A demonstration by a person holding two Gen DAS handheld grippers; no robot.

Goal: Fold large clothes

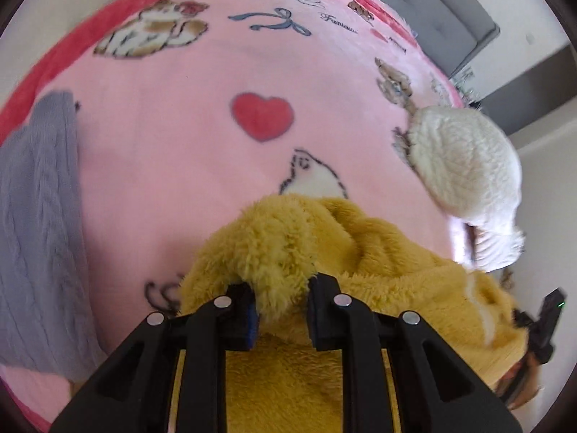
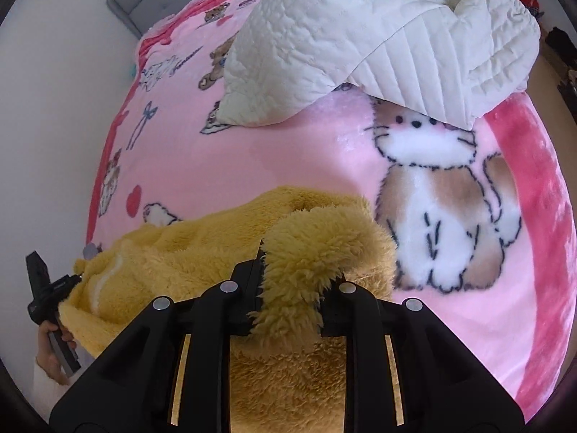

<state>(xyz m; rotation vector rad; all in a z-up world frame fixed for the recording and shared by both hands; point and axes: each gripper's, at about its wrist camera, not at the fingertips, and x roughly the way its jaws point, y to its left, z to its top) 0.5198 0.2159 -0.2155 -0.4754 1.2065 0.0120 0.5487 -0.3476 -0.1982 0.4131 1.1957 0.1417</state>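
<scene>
Mustard-yellow fleece fills the foreground of both wrist views: the fluffy garment (image 1: 378,263) lies bunched at the near edge of the bed, and each gripper has a tuft of it between its fingers. On the left gripper (image 1: 281,299) the fingers are clamped on a thick fold of pile, and on the right gripper (image 2: 288,296) they are likewise closed around a shaggy wad of the same garment (image 2: 202,252). The step in hand looks like carrying a held edge over to make a fold, so both grips should move together at equal height, keeping the cloth between them taut enough that the thick pile does not sag or twist, and lay it down flat before letting go; the bulky fleece seems likely to spring back, so a press along the crease would help. Beyond the garment the pink cartoon-print blanket (image 2: 306,158) offers open room toward the middle of the bed. A white quilted piece (image 2: 378,36) is heaped toward the far right part of the bed, and a grey knitted garment (image 1: 36,223) lies along the left edge, neither touching the yellow one. Behind the far edge stands a grey padded headboard (image 1: 443,11)
</scene>
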